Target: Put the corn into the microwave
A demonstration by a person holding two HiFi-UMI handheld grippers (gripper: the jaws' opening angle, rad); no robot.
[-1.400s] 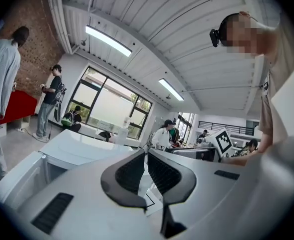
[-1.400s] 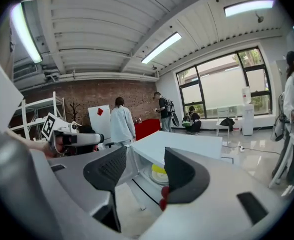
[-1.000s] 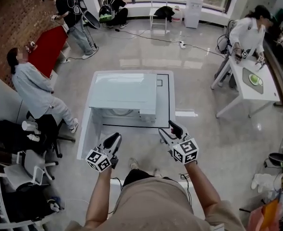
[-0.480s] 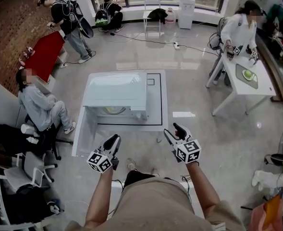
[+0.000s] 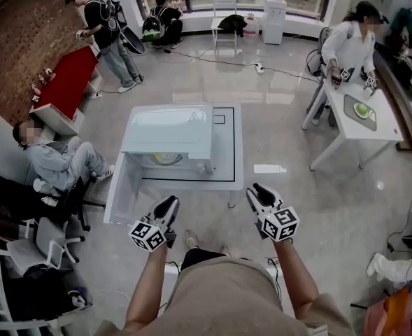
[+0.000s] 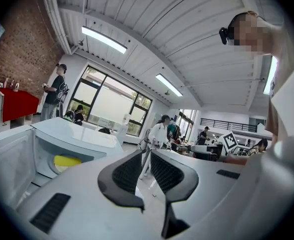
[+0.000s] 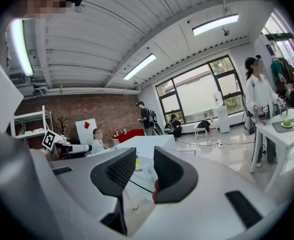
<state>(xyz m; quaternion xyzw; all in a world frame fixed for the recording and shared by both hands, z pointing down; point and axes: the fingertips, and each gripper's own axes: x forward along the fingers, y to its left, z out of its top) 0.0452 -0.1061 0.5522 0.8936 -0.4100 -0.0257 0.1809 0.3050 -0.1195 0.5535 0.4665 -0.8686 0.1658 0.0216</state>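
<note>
Right hand-held gripper (image 5: 257,190) just narrowed ribbed jaws, empty; left hand-held gripper (image 5: 168,202) barely open.

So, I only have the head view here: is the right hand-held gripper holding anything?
Observer: No. On the right hand-held gripper the jaws have just been closing, but they stand apart with nothing between them.
Operator: Anything in the microwave?
Observer: The left gripper view looks in past the open door: a yellow thing lies inside, likely the corn.
</note>
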